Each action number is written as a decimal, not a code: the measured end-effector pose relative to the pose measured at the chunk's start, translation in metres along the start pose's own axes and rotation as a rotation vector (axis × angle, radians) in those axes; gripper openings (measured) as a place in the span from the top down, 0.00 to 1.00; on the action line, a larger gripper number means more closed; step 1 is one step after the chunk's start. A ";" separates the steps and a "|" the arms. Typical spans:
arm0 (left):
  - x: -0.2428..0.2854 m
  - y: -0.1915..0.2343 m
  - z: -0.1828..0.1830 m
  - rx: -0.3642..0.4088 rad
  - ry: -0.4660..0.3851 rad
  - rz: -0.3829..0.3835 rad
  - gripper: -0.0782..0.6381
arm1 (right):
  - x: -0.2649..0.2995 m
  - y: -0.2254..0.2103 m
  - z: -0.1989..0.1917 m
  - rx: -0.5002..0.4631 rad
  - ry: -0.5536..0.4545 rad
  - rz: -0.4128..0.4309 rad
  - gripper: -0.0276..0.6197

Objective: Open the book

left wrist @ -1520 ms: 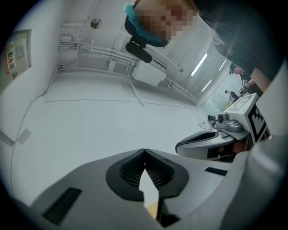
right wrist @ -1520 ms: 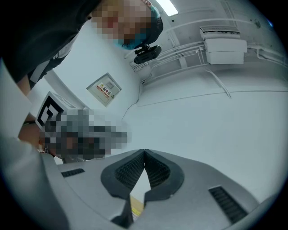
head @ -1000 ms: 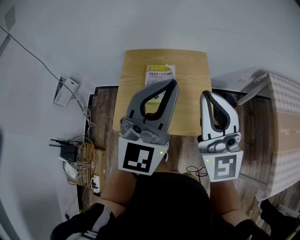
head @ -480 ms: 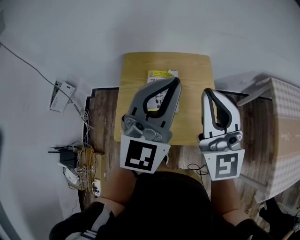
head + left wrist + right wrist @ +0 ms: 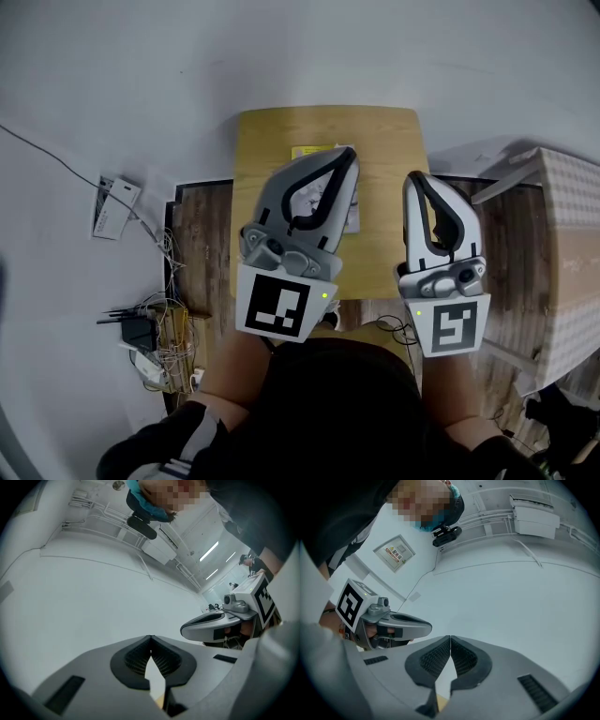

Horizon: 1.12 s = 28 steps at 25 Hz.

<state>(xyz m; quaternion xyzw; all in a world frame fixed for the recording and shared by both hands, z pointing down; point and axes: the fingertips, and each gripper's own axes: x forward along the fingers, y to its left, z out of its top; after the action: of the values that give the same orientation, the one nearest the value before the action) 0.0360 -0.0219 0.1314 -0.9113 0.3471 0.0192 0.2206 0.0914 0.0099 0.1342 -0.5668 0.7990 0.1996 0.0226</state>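
A thin book (image 5: pixel 319 152) with a white cover and a yellow top band lies closed on the small wooden table (image 5: pixel 384 141). My left gripper (image 5: pixel 349 155) hovers over it and hides most of the cover. In the left gripper view its jaws (image 5: pixel 150 637) are shut, pads together, with nothing between them. My right gripper (image 5: pixel 412 178) is held over the table's right edge, beside the book and apart from it. It is also shut and empty (image 5: pixel 450 637). Both gripper views face the pale wall, so the book is not seen there.
A checked box (image 5: pixel 562 244) stands right of the table. Cables, a power strip and a router (image 5: pixel 150 328) lie on the floor to the left, near a white device (image 5: pixel 108 206). Wood flooring surrounds the table, with a white wall behind it.
Both grippers have moved forward over the table. The left one now covers more of the book, its tip near the top band. Both have stayed shut.
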 end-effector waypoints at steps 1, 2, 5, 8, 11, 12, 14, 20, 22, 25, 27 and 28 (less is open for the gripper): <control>0.001 0.001 -0.002 -0.002 0.000 -0.003 0.88 | 0.002 0.000 -0.001 -0.001 0.002 -0.003 0.91; 0.003 0.003 -0.004 -0.004 0.000 -0.006 0.88 | 0.004 -0.001 -0.002 -0.001 0.003 -0.007 0.91; 0.007 0.005 -0.008 -0.006 0.000 -0.007 0.88 | 0.006 -0.004 -0.005 0.000 0.005 -0.017 0.91; 0.009 0.006 -0.011 -0.013 0.007 -0.010 0.88 | 0.007 -0.008 -0.009 0.008 0.009 -0.028 0.91; 0.011 0.007 -0.013 -0.015 0.010 -0.010 0.88 | 0.008 -0.010 -0.011 0.018 0.008 -0.030 0.91; 0.012 0.007 -0.013 -0.014 0.011 -0.009 0.88 | 0.009 -0.010 -0.011 0.019 0.007 -0.029 0.91; 0.012 0.008 -0.015 -0.013 0.015 -0.006 0.88 | 0.009 -0.010 -0.012 0.020 0.004 -0.028 0.91; 0.024 0.006 -0.023 -0.022 0.036 0.003 0.88 | 0.015 -0.019 -0.024 0.039 0.014 -0.017 0.91; 0.030 0.004 -0.026 -0.023 0.040 0.008 0.88 | 0.016 -0.024 -0.029 0.046 0.018 -0.003 0.91; 0.039 0.005 -0.031 -0.024 0.060 0.029 0.88 | 0.021 -0.030 -0.038 0.075 0.027 0.026 0.91; 0.044 0.005 -0.033 -0.029 0.081 0.041 0.88 | 0.024 -0.033 -0.041 0.102 0.023 0.047 0.91; 0.047 0.005 -0.034 -0.028 0.089 0.048 0.88 | 0.025 -0.034 -0.042 0.109 0.017 0.056 0.91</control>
<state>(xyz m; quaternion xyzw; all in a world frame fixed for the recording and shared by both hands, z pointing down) 0.0638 -0.0689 0.1516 -0.9056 0.3781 -0.0111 0.1917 0.1215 -0.0363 0.1559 -0.5439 0.8244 0.1513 0.0412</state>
